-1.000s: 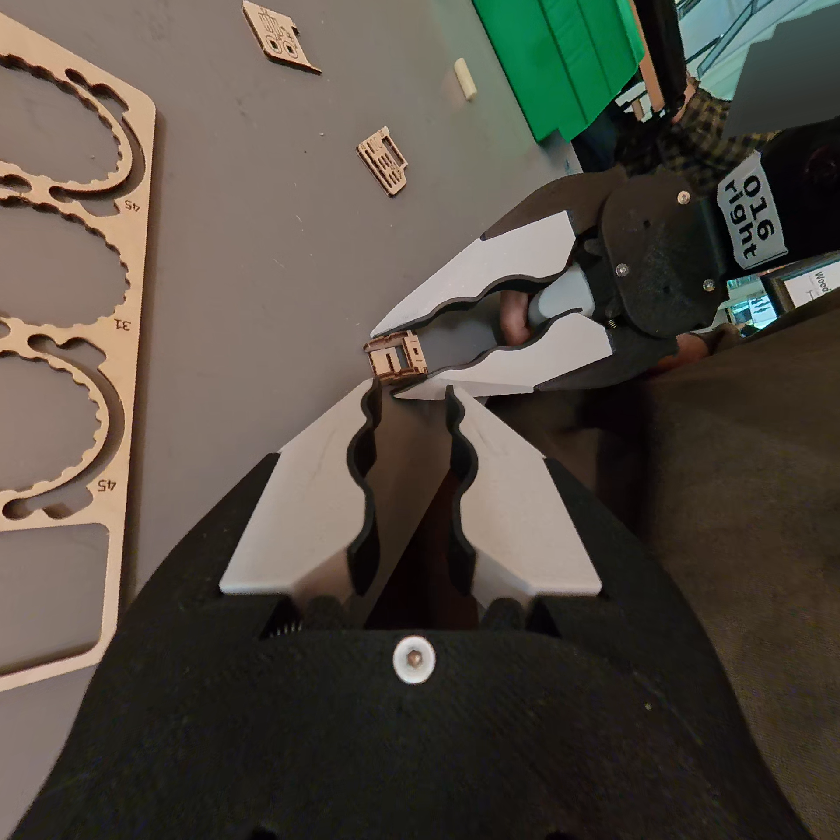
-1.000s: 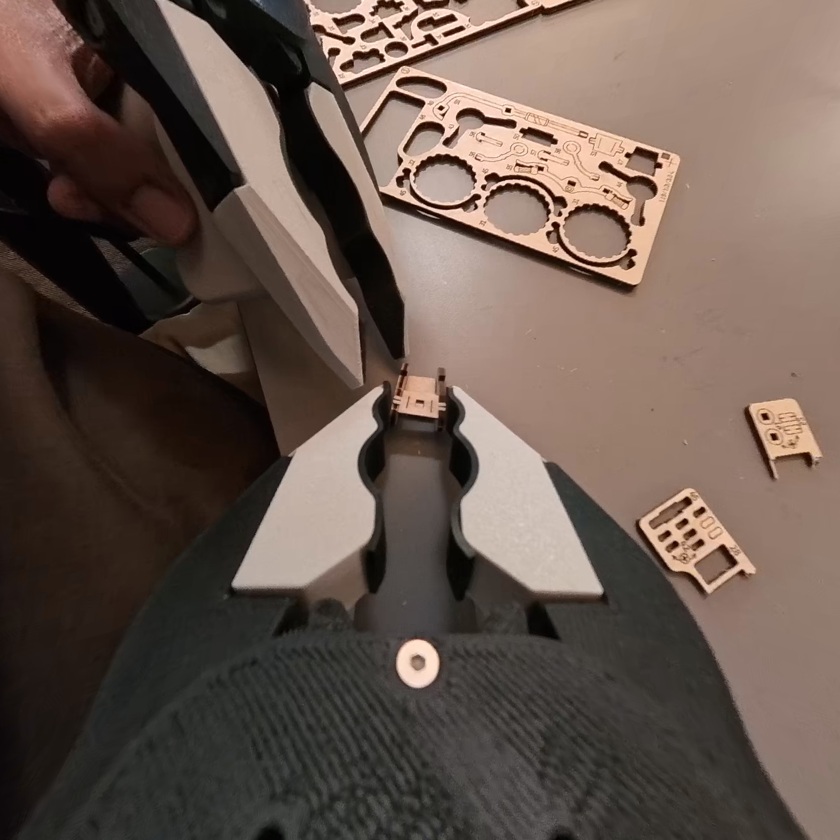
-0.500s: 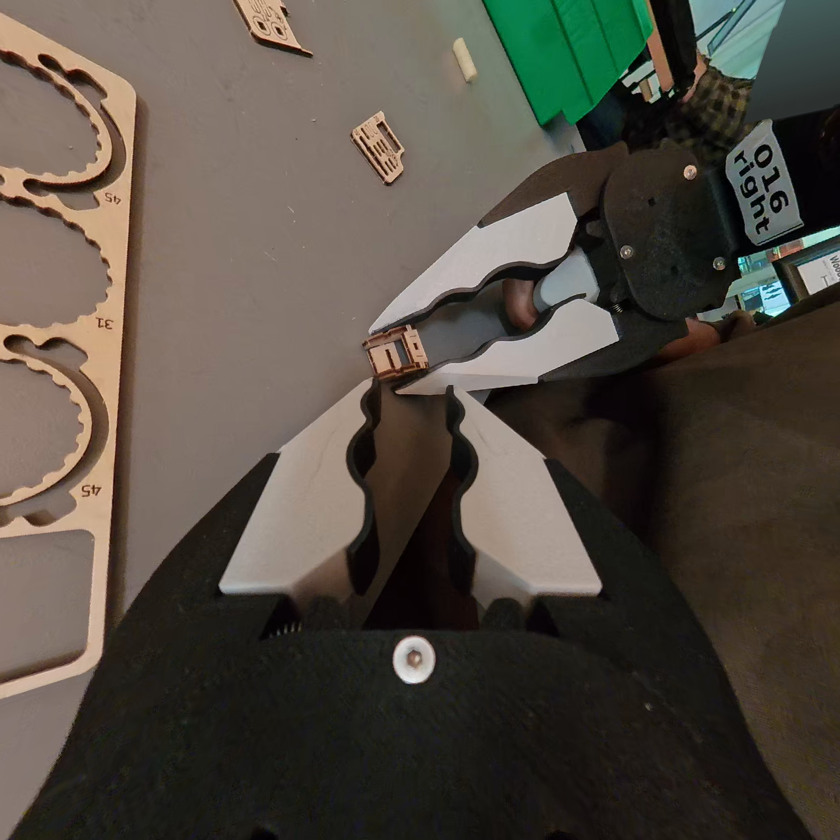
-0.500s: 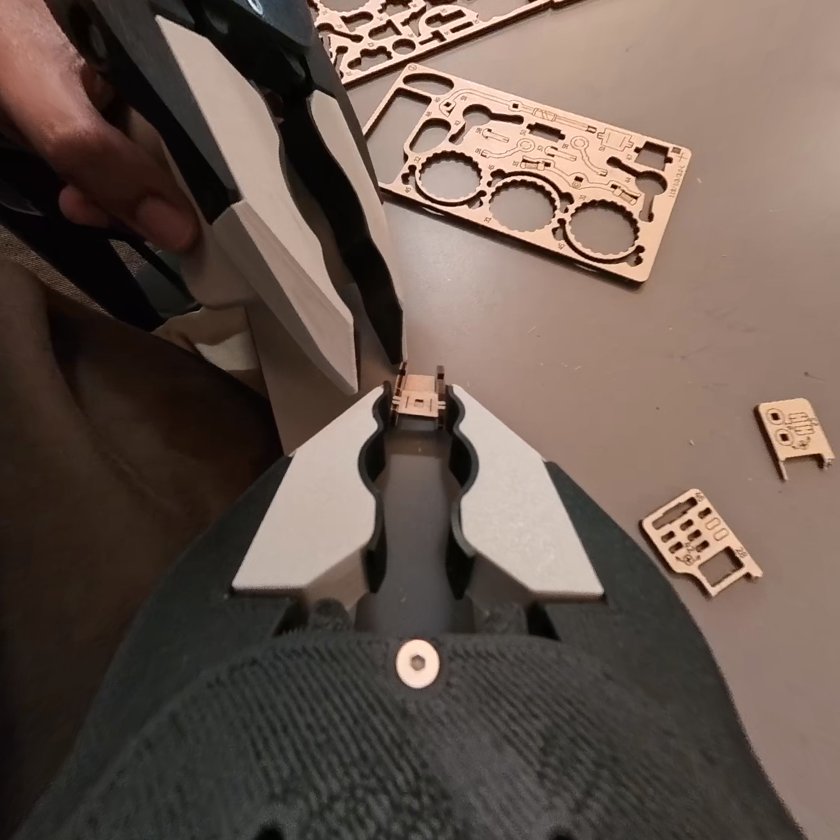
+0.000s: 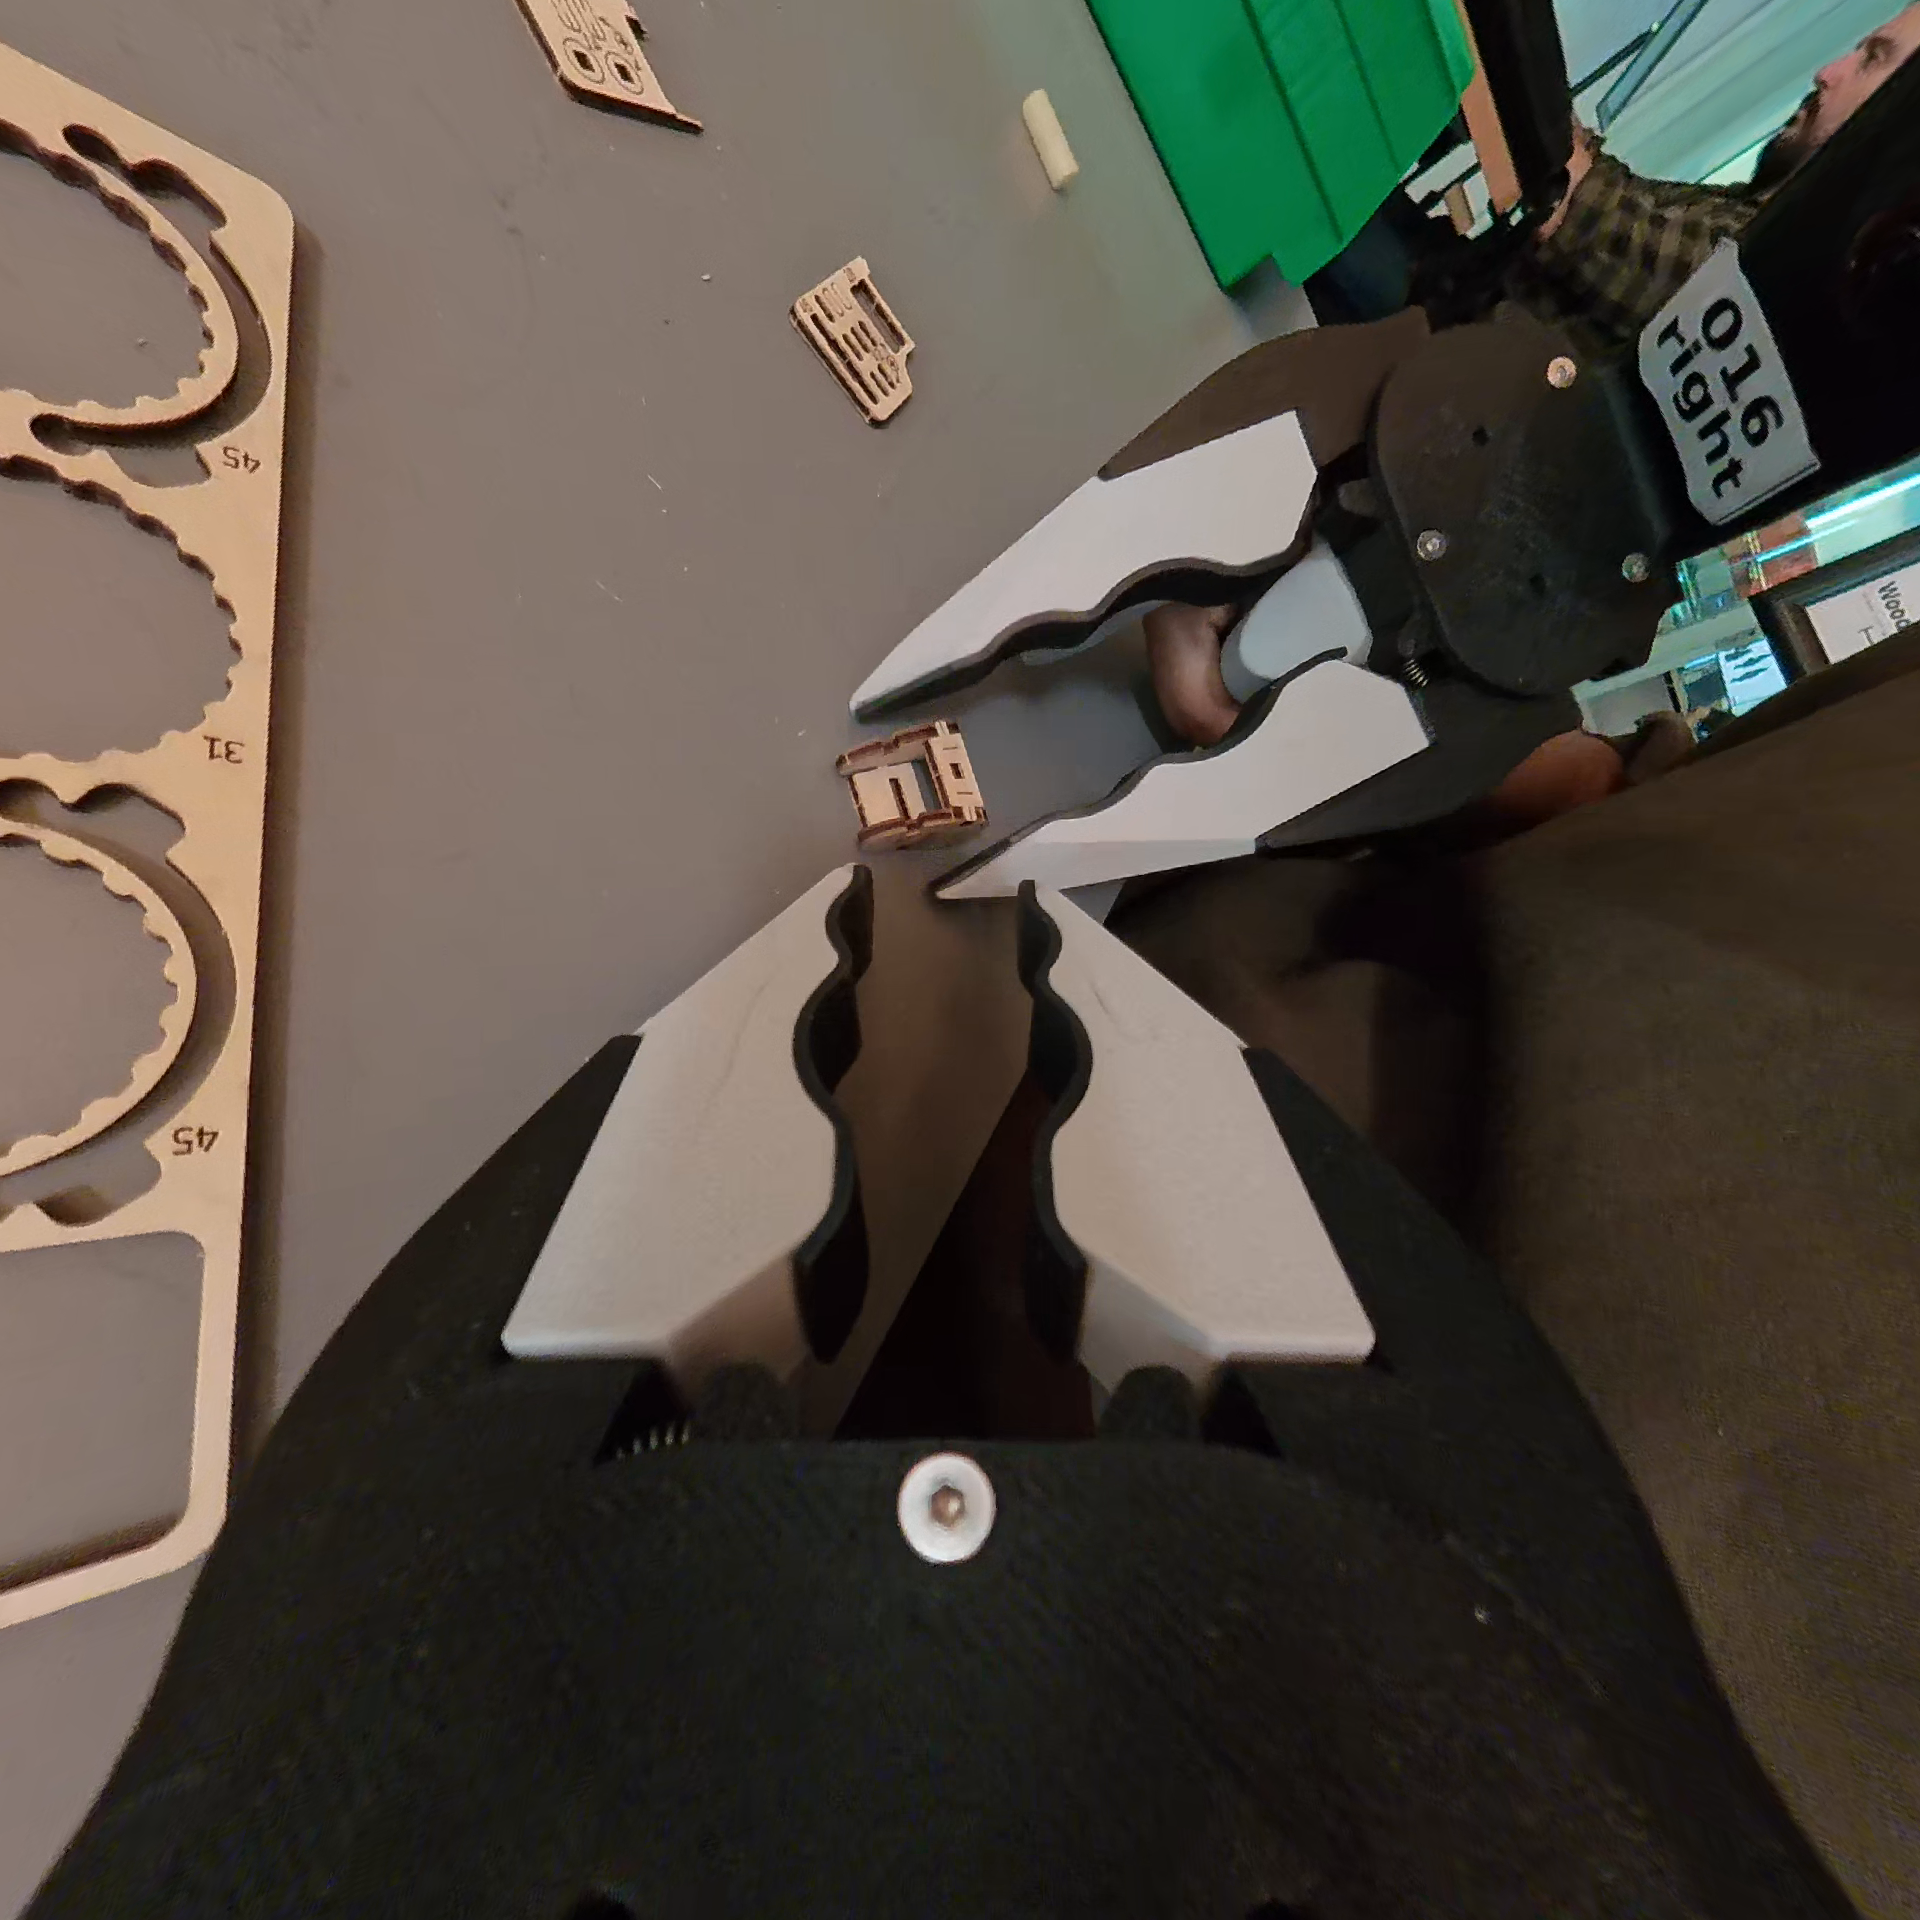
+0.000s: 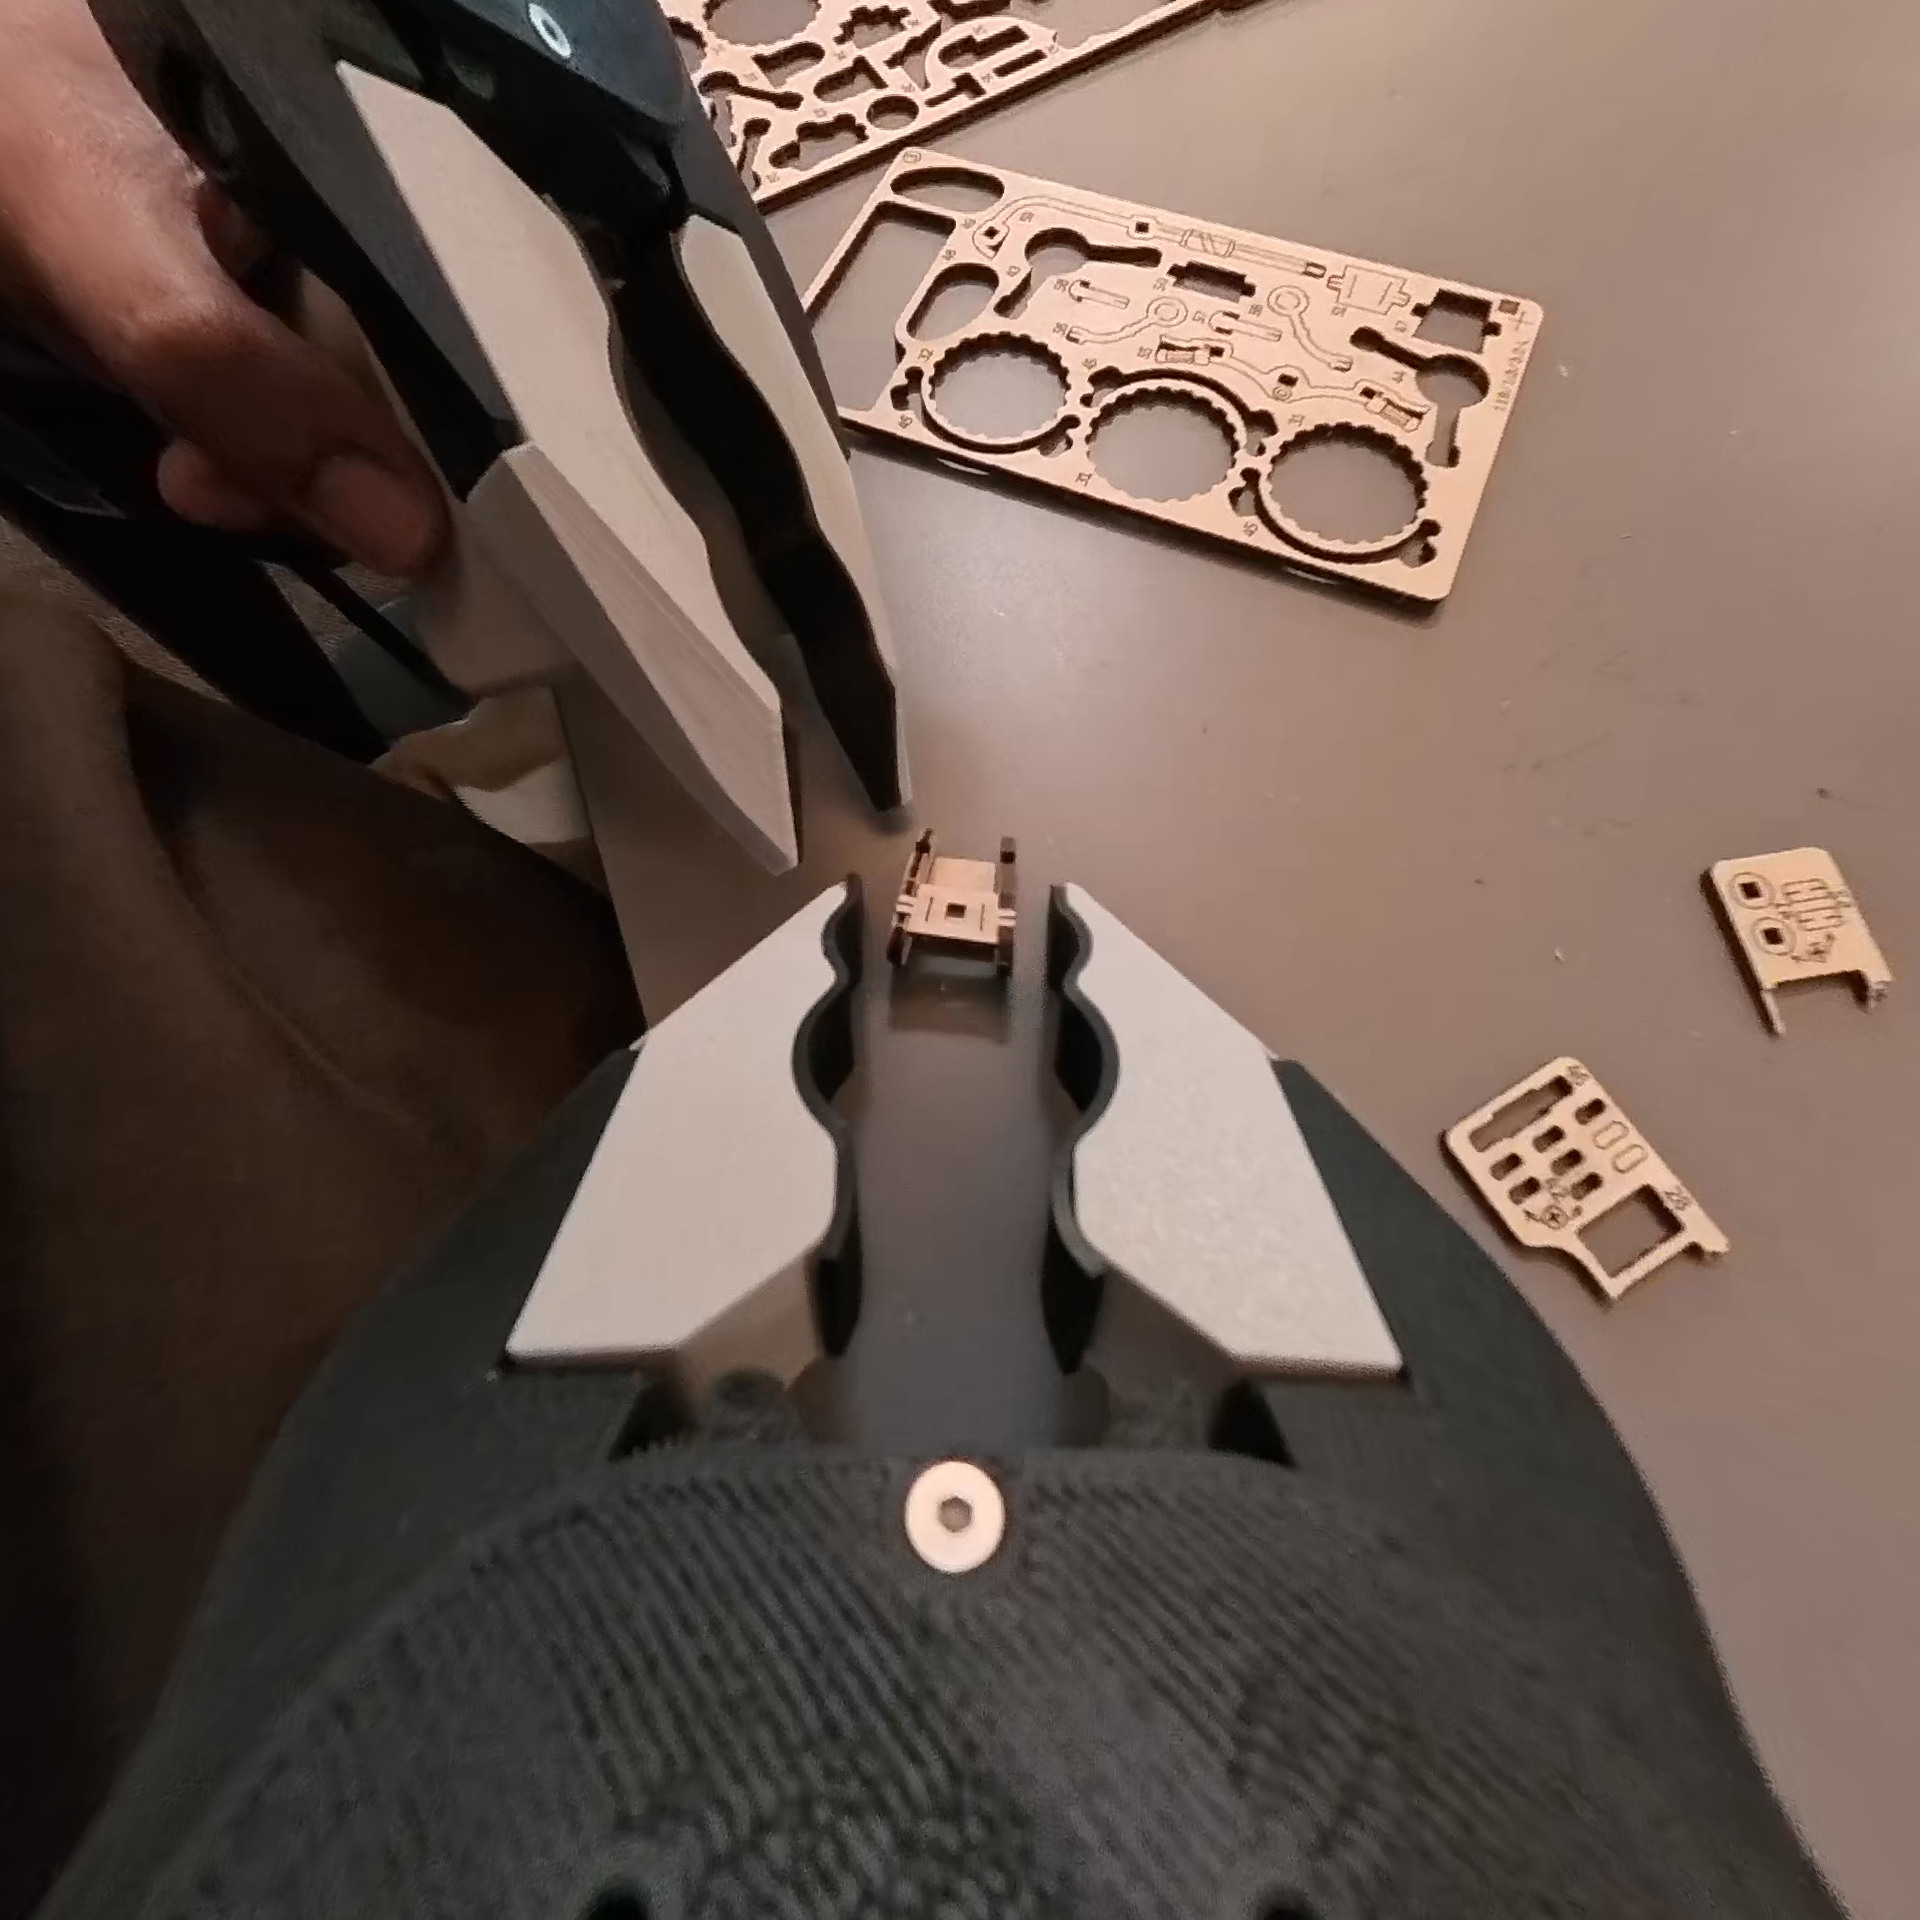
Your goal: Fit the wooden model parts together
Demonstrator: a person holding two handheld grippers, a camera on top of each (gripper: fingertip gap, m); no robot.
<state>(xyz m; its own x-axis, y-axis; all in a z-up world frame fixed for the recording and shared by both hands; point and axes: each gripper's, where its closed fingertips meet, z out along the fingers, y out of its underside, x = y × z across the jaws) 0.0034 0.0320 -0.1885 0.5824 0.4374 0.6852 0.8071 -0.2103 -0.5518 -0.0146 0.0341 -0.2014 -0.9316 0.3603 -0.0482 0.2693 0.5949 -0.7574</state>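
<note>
A small assembled wooden piece (image 5: 912, 784) lies on the grey table (image 5: 582, 540), loose. My right gripper (image 6: 954, 894) is open, its fingertips on either side of the piece (image 6: 954, 914) without touching it. In the left wrist view the right gripper (image 5: 894, 800) straddles the piece from the right. My left gripper (image 5: 943, 888) is open and empty, its tips just short of the piece and close to the right gripper's lower finger. In the right wrist view the left gripper (image 6: 836, 831) comes in from the upper left, held by a hand (image 6: 260, 416).
A wooden sheet with round toothed cut-outs (image 6: 1174, 384) lies beyond, also in the left wrist view (image 5: 125, 727); a second sheet (image 6: 935, 73) lies behind it. Two small flat wooden parts (image 6: 1584, 1174) (image 6: 1792, 935) lie to the right. The table edge and brown fabric (image 5: 1558, 1247) are close by. My left and right fingertips are right by each other.
My right gripper has opened and let go of the small wooden piece, which now rests on the table. The left gripper has stayed open beside it.
</note>
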